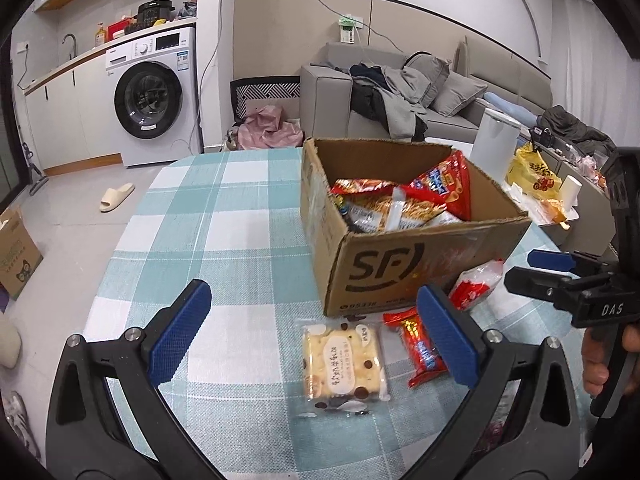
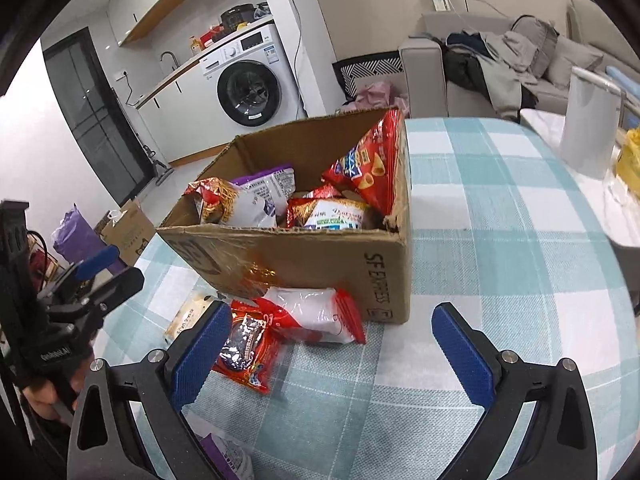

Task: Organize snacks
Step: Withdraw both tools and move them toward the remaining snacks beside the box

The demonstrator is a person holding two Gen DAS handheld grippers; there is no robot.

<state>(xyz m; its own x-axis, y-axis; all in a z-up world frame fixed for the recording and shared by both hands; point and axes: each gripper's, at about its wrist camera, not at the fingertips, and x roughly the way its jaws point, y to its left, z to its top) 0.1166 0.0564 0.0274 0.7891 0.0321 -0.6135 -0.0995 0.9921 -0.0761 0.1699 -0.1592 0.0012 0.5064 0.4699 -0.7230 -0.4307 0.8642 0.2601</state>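
Observation:
An open cardboard SF box [image 1: 384, 276] [image 2: 320, 252] stands on the checked tablecloth and holds several snack bags. Loose on the cloth in front of it lie a clear-wrapped cake [image 1: 342, 364], a red candy bar [image 1: 420, 348] [image 2: 248, 352] and a white-and-red packet [image 1: 476, 284] [image 2: 316, 314]. My left gripper [image 1: 316, 332] is open and empty, hovering over the cake. My right gripper [image 2: 336, 356] is open and empty just right of the red bar and the packet; it also shows in the left wrist view [image 1: 544, 268].
A white kettle [image 1: 494, 146] [image 2: 588, 128] and a yellow bag [image 1: 532, 176] stand beyond the box at the table's right. A purple packet [image 2: 228, 458] lies at the near edge. A sofa [image 1: 400, 92] and washing machine [image 1: 154, 92] are behind.

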